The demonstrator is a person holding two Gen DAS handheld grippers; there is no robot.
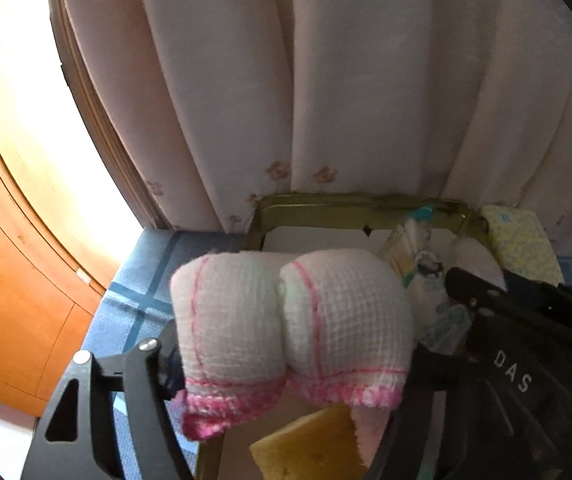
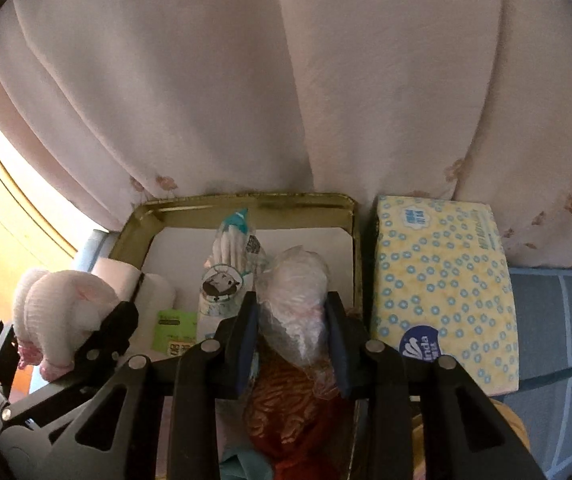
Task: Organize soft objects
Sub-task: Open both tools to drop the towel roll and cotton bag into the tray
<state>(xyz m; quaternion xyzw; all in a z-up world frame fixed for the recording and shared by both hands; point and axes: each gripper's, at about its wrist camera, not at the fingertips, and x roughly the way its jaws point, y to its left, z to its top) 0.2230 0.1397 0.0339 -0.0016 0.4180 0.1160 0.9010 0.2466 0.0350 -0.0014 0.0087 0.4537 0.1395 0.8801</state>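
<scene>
White gauze washcloth [image 1: 290, 332], pink-stitched along the hems and rolled into two fat lobes, clamped between the fingers of the left gripper [image 1: 286, 364] and held above the near left corner of the tray [image 1: 350, 202]. Seen from the right wrist camera as a pale bundle [image 2: 58, 312] at the left, outside the tray's left rim. Clear plastic bag [image 2: 294, 300], crumpled and whitish, pinched between the blue pads [image 2: 248, 344] of the right gripper [image 2: 292, 344], jaws drawn narrow around it, over the tray's right half. Orange-red knobbly cloth [image 2: 286, 412] directly below the bag. Inside the gold-rimmed tray [image 2: 246, 200]: a cartoon-printed wipes packet [image 2: 226, 276] standing upright, a white roll [image 2: 158, 292], a green-labelled pack [image 2: 174, 328]. Yellow sponge [image 1: 310, 444] below the washcloth. Yellow tissue pack [image 2: 442, 292] with blue rings just beside the tray's right rim, on a blue checked cloth [image 2: 558, 320]. Pale pink curtain [image 2: 286, 80] behind everything.
</scene>
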